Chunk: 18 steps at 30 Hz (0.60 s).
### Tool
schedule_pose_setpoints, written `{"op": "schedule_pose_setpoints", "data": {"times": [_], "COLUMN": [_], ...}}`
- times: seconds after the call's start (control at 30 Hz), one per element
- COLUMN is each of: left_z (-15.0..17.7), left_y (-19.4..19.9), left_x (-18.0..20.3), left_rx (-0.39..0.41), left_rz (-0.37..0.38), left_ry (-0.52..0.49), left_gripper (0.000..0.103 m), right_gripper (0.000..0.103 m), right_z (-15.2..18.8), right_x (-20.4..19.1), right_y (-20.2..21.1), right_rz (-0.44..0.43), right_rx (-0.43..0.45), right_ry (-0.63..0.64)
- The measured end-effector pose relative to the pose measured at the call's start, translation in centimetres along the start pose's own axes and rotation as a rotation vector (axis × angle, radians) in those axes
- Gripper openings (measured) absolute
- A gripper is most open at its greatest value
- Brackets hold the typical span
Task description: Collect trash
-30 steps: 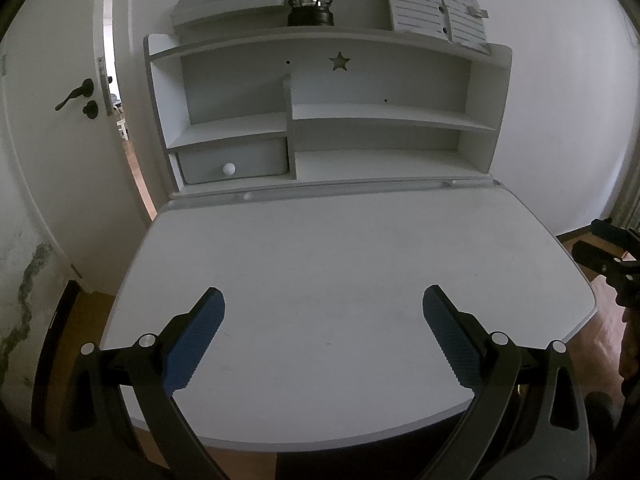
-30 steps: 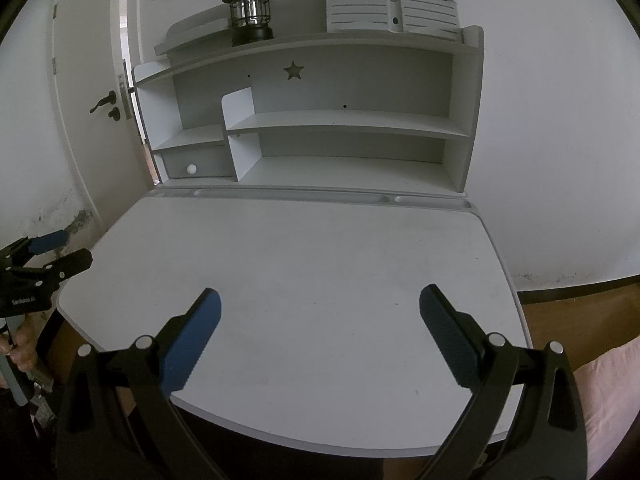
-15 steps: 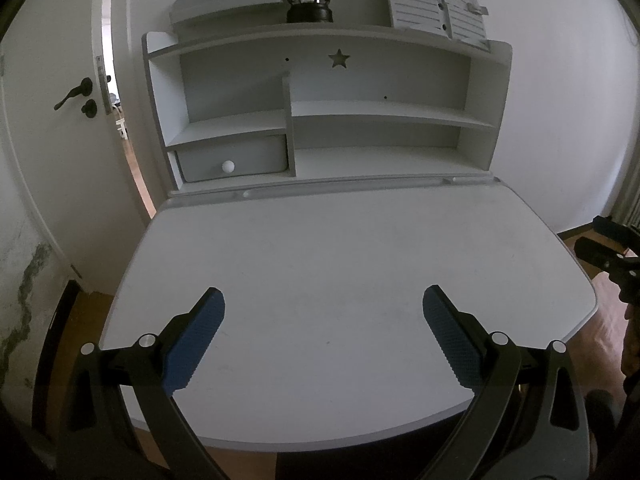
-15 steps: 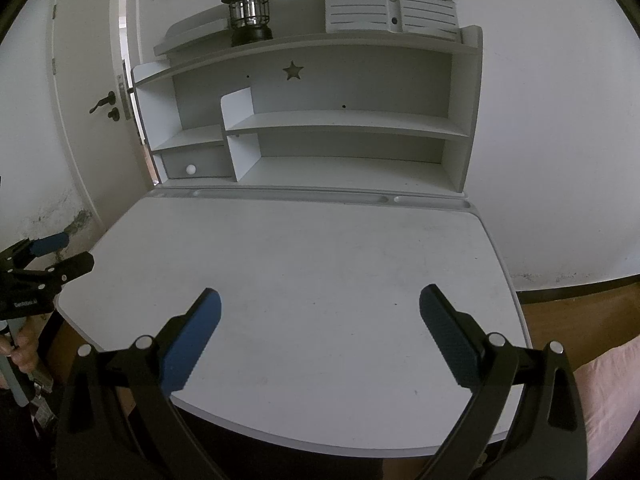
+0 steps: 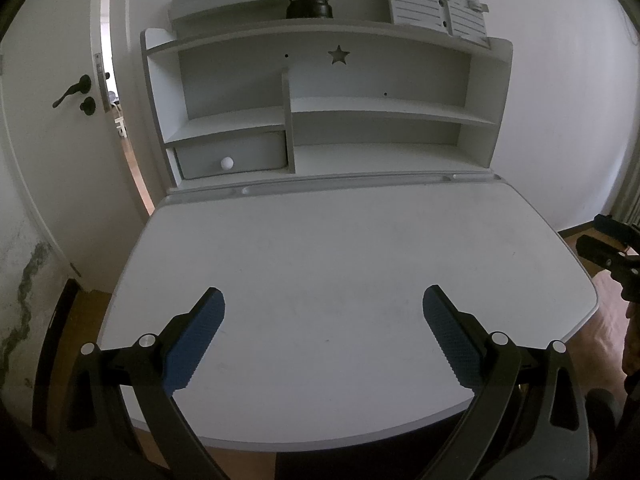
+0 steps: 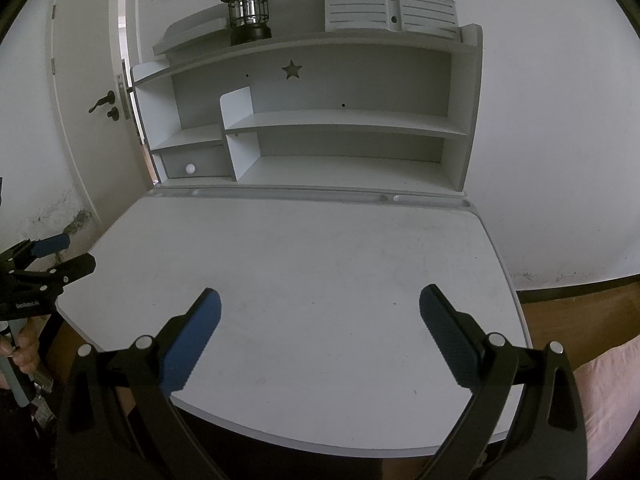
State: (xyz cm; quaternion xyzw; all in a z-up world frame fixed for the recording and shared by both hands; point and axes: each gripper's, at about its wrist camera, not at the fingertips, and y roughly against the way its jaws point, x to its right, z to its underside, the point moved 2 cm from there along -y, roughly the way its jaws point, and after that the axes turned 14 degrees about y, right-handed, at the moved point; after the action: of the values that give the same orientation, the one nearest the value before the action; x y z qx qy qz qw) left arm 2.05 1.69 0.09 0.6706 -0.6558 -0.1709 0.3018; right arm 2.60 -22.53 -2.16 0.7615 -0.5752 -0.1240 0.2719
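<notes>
The only lettering in view is a small white word printed on the black body of the left gripper (image 6: 48, 256), at nine o'clock in the right wrist view. It is too small and blurred to read. Nothing else carries text.

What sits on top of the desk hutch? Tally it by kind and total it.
Lantern: 1
Slatted white book stand: 1
Total: 2
No trash shows on the desk.
</notes>
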Motion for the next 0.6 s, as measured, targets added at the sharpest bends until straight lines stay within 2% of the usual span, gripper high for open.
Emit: {"op": "schedule_pose_setpoints", "data": {"times": [0.6], "left_z": [0.13], "left_y": [0.07], "left_x": [0.04], "left_rx": [0.000], "left_rz": [-0.005], "left_ry": [0.004], "left_gripper": [0.096], "right_gripper": [0.096], "right_z": [0.01], "right_x": [0.02], "right_y": [0.04], "right_rz": [0.000], "right_rx": [0.000], "right_ry": [-0.001]}}
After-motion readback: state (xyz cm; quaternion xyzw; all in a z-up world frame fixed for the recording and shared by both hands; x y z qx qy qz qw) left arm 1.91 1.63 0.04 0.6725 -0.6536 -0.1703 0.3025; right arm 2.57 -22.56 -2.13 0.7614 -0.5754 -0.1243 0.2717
